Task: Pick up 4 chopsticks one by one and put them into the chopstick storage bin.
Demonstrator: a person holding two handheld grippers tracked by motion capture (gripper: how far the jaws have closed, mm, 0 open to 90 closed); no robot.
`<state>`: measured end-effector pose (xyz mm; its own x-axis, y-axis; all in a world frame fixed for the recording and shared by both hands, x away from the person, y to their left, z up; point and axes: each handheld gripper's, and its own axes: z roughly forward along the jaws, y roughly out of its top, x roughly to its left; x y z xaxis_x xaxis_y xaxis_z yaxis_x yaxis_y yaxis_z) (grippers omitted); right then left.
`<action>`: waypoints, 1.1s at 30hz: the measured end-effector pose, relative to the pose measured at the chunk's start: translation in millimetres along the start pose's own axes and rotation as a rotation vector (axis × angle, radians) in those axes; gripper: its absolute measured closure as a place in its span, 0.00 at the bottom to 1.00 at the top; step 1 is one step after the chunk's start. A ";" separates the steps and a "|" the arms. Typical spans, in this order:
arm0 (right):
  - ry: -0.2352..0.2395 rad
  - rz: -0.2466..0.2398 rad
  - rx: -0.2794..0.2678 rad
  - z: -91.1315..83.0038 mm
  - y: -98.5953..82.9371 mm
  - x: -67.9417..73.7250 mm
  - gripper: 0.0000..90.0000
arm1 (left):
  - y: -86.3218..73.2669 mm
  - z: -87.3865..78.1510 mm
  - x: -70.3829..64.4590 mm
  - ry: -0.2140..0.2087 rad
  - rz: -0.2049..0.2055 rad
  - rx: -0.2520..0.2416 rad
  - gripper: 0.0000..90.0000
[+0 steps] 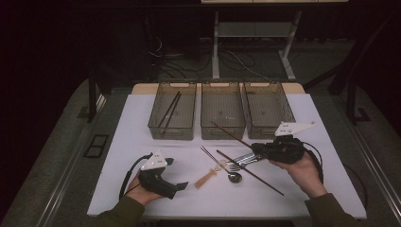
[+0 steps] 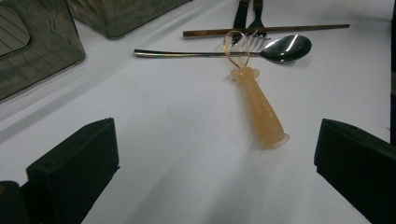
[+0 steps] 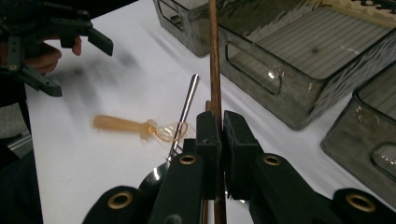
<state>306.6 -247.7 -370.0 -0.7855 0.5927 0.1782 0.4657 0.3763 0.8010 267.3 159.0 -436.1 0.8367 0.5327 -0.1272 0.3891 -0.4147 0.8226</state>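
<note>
The right tool (image 3: 217, 140) clamps a thin brown wooden chopstick (image 3: 214, 56) near its lower end; its long axis runs up and away toward the middle smoked-plastic basket (image 1: 222, 126) beyond. The left tool (image 2: 215, 158) gapes wide, idle on the white bench (image 1: 142, 142).

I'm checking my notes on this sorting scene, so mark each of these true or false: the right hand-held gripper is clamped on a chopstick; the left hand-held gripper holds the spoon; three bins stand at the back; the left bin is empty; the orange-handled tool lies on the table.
1. The right hand-held gripper is clamped on a chopstick. True.
2. The left hand-held gripper holds the spoon. False: its jaws stand open and hold nothing; the spoon lies on the table.
3. Three bins stand at the back. True.
4. The left bin is empty. False: chopsticks lie in it.
5. The orange-handled tool lies on the table. True.
</note>
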 end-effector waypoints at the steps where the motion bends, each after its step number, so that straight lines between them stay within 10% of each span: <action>1: 0.002 -0.001 0.000 1.6 1.6 -0.1 0.95 | 0.0 0.0 -0.1 0.000 0.000 0.000 0.00; 33: -0.025 -0.017 0.018 53.0 63.7 1.9 0.95 | 0.3 2.0 -2.0 -0.011 0.008 -0.004 0.00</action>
<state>356.4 -184.8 -348.9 -0.7829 0.6038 0.1498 0.4595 0.3989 0.7936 266.5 156.4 -436.7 0.8440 0.5212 -0.1262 0.3806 -0.4164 0.8257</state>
